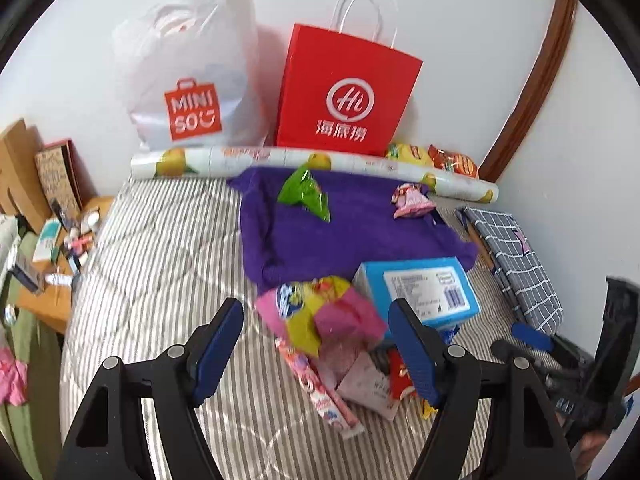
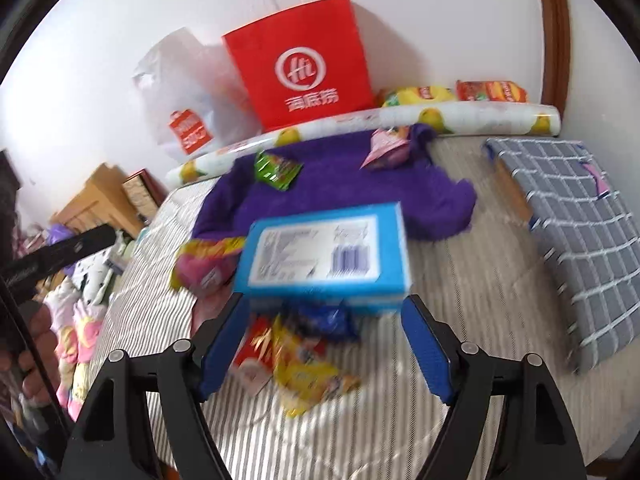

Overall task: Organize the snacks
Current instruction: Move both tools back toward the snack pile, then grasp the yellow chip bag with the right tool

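Note:
A heap of snack packs lies on the striped bed (image 1: 168,280). My left gripper (image 1: 316,312) is open, its jaws either side of a pink and yellow pack (image 1: 320,320) without touching it. A blue box (image 1: 420,292) (image 2: 324,256) rests on the heap to the right. My right gripper (image 2: 324,304) stands open just before the box's near edge, with red, yellow and blue packs (image 2: 304,364) under it. One of its blue pads (image 1: 532,336) shows right of the box. Farther back, a green pack (image 1: 306,192) and a pink pack (image 1: 410,200) lie on a purple cloth (image 1: 340,236).
Against the wall stand a red paper bag (image 1: 344,92) and a white plastic bag (image 1: 192,76), with a fruit-print roll (image 1: 240,160) and chip bags (image 1: 436,158) in front. A checked grey pad (image 2: 568,232) lies right. A cluttered wooden desk (image 1: 44,304) is left of the bed.

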Demonstrator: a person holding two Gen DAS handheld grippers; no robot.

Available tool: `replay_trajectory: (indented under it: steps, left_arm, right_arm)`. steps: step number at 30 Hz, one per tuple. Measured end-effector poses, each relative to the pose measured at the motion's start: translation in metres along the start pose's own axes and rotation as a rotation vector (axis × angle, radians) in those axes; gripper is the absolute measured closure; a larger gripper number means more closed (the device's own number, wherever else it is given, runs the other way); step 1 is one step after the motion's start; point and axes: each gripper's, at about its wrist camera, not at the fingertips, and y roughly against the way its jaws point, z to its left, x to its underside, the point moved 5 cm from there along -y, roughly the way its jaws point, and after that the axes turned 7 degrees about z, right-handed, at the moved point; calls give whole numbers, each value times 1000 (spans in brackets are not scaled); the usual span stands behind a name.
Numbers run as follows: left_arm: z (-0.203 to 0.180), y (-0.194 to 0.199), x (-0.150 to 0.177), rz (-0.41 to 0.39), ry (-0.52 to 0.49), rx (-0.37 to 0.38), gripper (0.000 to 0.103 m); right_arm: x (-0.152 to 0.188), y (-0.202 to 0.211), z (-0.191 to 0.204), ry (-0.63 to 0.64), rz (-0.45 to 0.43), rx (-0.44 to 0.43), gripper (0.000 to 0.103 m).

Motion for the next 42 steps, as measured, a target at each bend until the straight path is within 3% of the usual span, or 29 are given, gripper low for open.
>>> replay_trajectory:
  steps: [8,13,25,42]
  left_arm:
    - [-3,-12,25,41,-22,7,29]
    - [-2,-18,36,59,-38,10,29]
    - [20,-30,47,82,6,19,29]
    - [43,-46,58,124,78,49,30]
  right_arm:
    - [50,-18,28,94,35,12,27]
    - [62,-40,27,92,77,39,35]
    - [65,-50,28,138,44,137,57]
    - [58,-13,17,103,-60,147,57]
